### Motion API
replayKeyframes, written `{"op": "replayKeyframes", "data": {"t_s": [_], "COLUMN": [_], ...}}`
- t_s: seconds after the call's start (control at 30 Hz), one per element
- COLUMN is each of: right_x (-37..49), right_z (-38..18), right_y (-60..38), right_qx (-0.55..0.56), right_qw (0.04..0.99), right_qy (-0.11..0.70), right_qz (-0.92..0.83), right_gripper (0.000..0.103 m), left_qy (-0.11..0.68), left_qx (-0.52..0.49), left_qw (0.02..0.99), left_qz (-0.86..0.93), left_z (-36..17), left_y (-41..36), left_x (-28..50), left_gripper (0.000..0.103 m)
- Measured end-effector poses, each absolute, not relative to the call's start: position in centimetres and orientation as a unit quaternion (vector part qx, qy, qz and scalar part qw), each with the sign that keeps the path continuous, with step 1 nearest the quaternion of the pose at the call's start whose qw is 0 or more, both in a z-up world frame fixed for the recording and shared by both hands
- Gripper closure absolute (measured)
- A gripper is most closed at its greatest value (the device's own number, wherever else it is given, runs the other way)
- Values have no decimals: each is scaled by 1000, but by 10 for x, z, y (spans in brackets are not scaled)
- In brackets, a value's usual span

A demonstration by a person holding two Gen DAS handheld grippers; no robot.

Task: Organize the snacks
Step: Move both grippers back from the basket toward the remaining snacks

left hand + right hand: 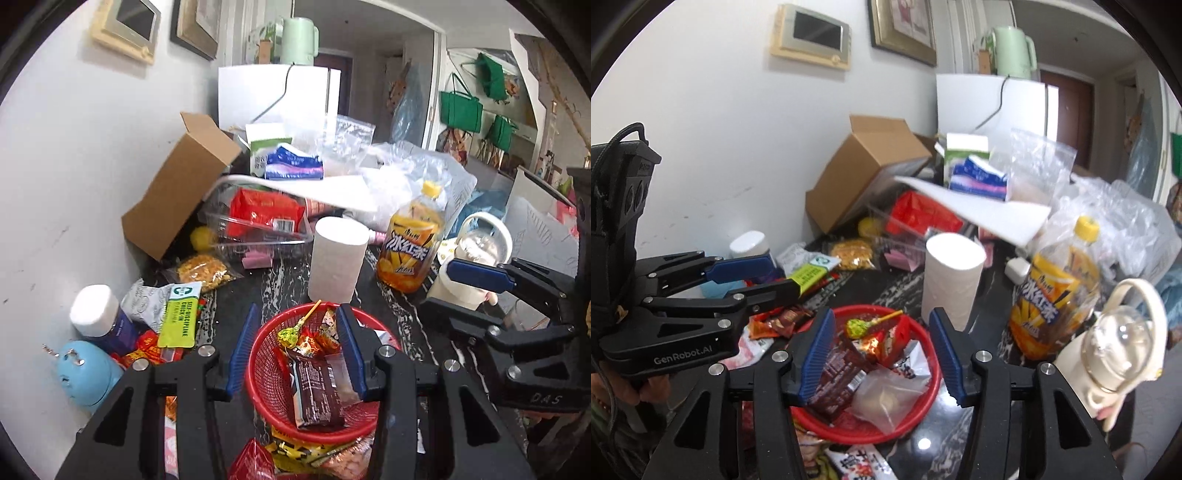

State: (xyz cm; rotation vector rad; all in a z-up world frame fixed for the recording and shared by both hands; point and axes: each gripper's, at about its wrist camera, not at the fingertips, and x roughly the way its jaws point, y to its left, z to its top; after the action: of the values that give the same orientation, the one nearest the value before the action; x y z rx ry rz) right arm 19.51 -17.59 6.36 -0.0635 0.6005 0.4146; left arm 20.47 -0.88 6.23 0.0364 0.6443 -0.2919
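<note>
A red mesh basket (266,369) sits on the dark marbled table and holds a brown chocolate bar (317,391), a green lollipop (288,338) and small red candies. My left gripper (297,354) is open and empty, hovering over the basket. In the right wrist view the same basket (923,391) also holds a clear packet (886,398). My right gripper (882,354) is open and empty above it. The left gripper (764,275) shows at the left there, open. Loose snack packets (147,349) lie left of the basket.
A white paper roll (338,258) and an iced tea bottle (412,251) stand behind the basket. A white jug (1115,354) is at the right. A tipped cardboard box (181,188), a clear tub (258,229) and plastic bags crowd the back. A white-capped bottle (98,314) stands at the left.
</note>
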Motion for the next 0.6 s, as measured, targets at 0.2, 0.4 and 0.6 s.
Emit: {"op": "replayKeyframes", "data": {"t_s": [0.2, 0.4, 0.6], "right_x": [167, 137, 101], "right_z": [81, 94, 107], "right_y": [-179, -182, -181], "right_qx": [-35, -33, -38], "right_qw": [943, 949, 956], "right_qy": [271, 253, 228], "right_qz": [191, 187, 182], "right_gripper": [35, 25, 15], "left_qy": [270, 257, 245], "left_qx": [32, 33, 29], "left_qw": [954, 957, 959], "left_qz": [-127, -132, -140], "left_z": [82, 98, 105], "left_y": [-10, -10, -9], "left_x": [173, 146, 116], "left_gripper": [24, 23, 23]}}
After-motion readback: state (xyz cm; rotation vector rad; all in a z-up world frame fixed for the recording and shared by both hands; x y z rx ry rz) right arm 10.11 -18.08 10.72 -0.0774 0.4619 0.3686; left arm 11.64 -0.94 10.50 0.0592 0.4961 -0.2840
